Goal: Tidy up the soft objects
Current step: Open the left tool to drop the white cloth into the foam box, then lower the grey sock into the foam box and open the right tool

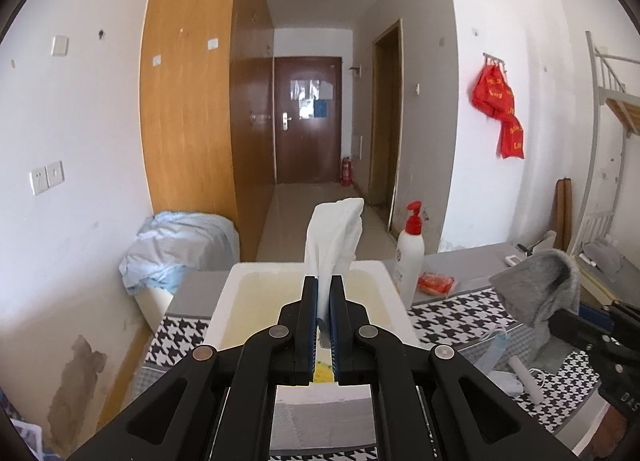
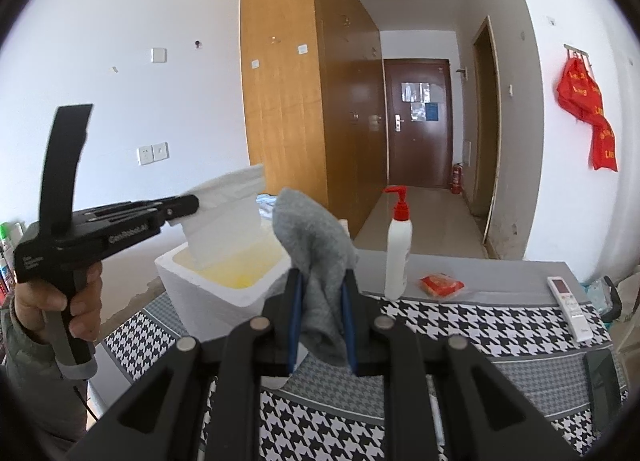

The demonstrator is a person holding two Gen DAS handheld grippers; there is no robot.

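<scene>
My left gripper (image 1: 324,281) is shut on a white cloth (image 1: 334,237) that stands up above the open white foam box (image 1: 224,297). From the right wrist view the same left gripper (image 2: 192,203) hangs over the foam box (image 2: 212,293) with the white cloth (image 2: 224,213) drooping toward its yellowish inside. My right gripper (image 2: 322,275) is shut on a grey cloth (image 2: 316,253), held above the table just right of the box. In the left wrist view that grey cloth (image 1: 540,285) shows at the right, clamped by the right gripper, whose tips are hidden.
A white pump bottle (image 2: 398,257) with a red top stands behind the box, a red packet (image 2: 440,285) beside it. A white remote (image 2: 570,307) lies on the houndstooth table cover (image 2: 480,321). A face mask and a white tube (image 1: 524,377) lie at the right.
</scene>
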